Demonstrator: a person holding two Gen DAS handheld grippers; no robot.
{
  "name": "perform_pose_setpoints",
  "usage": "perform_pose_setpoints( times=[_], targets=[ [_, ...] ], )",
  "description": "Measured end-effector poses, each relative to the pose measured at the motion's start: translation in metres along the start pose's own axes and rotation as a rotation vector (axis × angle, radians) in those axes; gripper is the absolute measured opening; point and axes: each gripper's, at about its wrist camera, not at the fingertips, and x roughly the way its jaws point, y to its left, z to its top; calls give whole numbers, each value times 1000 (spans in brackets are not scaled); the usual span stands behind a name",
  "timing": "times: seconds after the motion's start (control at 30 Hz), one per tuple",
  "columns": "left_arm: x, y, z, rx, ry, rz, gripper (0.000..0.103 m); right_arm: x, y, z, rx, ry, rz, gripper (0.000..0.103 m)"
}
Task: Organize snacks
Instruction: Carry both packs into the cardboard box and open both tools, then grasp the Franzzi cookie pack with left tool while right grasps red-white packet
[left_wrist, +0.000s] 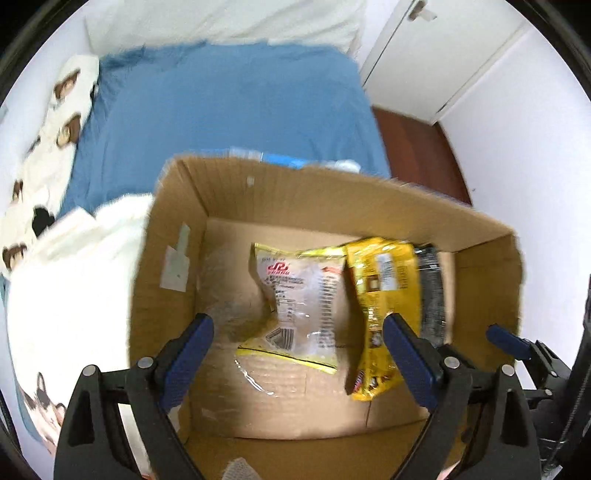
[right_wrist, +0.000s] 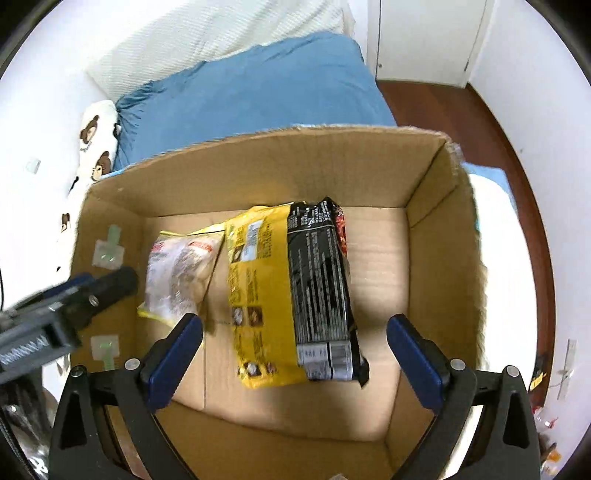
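An open cardboard box (left_wrist: 177, 229) (right_wrist: 436, 206) stands on a bed, and three snack packets lie side by side on its floor. On the left lies a clear packet with yellow edges (left_wrist: 299, 295) (right_wrist: 181, 273), in the middle a yellow packet (left_wrist: 384, 295) (right_wrist: 258, 288), on the right a black packet (left_wrist: 432, 291) (right_wrist: 321, 288). My left gripper (left_wrist: 297, 345) hangs open above the clear packet, its pads apart from it. My right gripper (right_wrist: 295, 345) hangs open above the yellow and black packets and holds nothing. The other gripper shows at the right edge (left_wrist: 517, 343) and the left edge (right_wrist: 74, 295).
The box rests on a blue bedsheet (left_wrist: 229, 99) (right_wrist: 258, 85). A white blanket (left_wrist: 74, 280) lies left of the box, a bear-print pillow (left_wrist: 62, 110) (right_wrist: 96, 140) beyond it. White doors (left_wrist: 443, 55) and a dark wooden floor (right_wrist: 517, 155) lie to the right.
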Motion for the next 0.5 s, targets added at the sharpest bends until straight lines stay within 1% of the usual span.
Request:
perform_pose_setpoints(
  times=[0.03, 0.1, 0.13, 0.2, 0.27, 0.3, 0.33, 0.37, 0.4, 0.43, 0.5],
  targets=[
    [-8, -4, 2, 15, -30, 2, 94, -10, 1, -7, 0, -19, 8, 102],
    [-30, -8, -8, 43, -81, 3, 95, -25, 7, -17, -3, -47, 22, 102],
    [-38, -11, -12, 79, -94, 14, 101, -35, 8, -25, -5, -68, 32, 102],
    [-51, -20, -23, 97, -110, 6, 103, -54, 13, -43, 1, -106, 55, 102],
    [-64, -18, -40, 100, -136, -1, 103, -75, 11, -61, 4, -133, 80, 102],
    [-72, -18, -55, 104, -148, -6, 103, -85, 11, -75, 7, -150, 89, 102],
    [-74, -19, -63, 103, -156, -6, 103, -91, 10, -85, 8, -161, 92, 102],
    [-81, -17, -81, 98, -165, -5, 103, -102, 6, -100, 14, -177, 98, 102],
    [-80, -20, -93, 96, -166, -6, 103, -107, 2, -113, 25, -181, 106, 102],
    [-83, -22, -98, 92, -167, -4, 103, -110, -3, -127, 34, -179, 112, 102],
    [-81, -16, -119, 77, -159, 29, 103, -117, -20, -156, 55, -171, 103, 102]
  ],
)
